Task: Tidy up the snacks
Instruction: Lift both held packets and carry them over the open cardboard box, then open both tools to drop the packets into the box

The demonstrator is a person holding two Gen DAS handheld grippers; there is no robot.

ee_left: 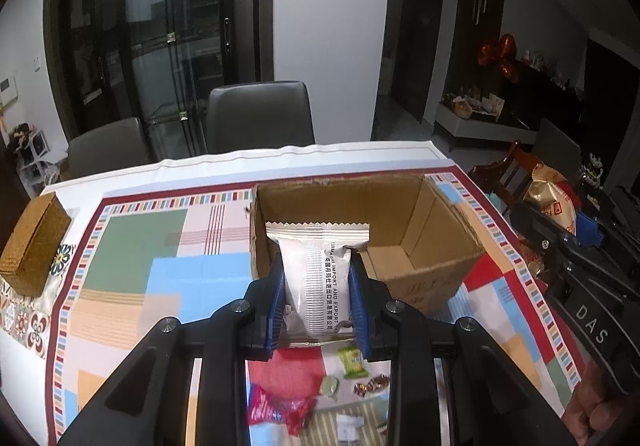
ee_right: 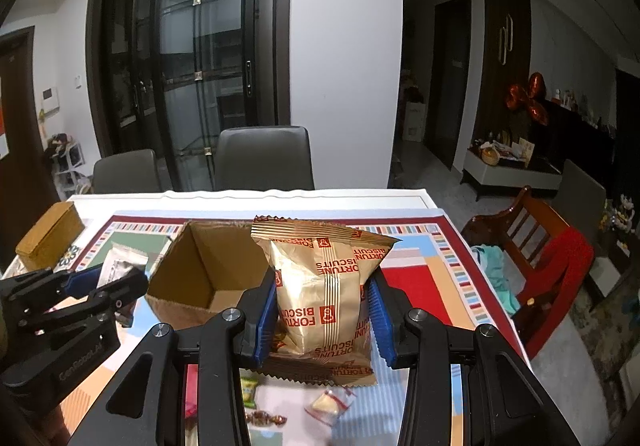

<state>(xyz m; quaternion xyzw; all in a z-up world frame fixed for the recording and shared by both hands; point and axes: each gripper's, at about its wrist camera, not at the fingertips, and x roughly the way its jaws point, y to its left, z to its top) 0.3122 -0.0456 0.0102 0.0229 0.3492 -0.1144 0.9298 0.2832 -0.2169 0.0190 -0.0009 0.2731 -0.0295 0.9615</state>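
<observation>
While the left gripper [ee_left: 317, 288] is clamped on one white snack packet [ee_left: 318, 270], the right gripper [ee_right: 322, 316] is clamped on one gold biscuit bag [ee_right: 320, 286]. Both packets are held above the desk [ee_left: 132, 246], near one open cardboard box [ee_left: 424, 246]. Two grey chairs [ee_left: 260, 116] stand behind.

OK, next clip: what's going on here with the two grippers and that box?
A person is sorting snacks with a handheld gripper in each hand. The left gripper is shut on a white snack packet, held up in front of the open cardboard box. The right gripper is shut on a gold Fortune Biscuits bag, raised beside the same box. The visible part of the box's interior looks empty. Several small wrapped candies lie on the patterned tablecloth below the grippers.
</observation>
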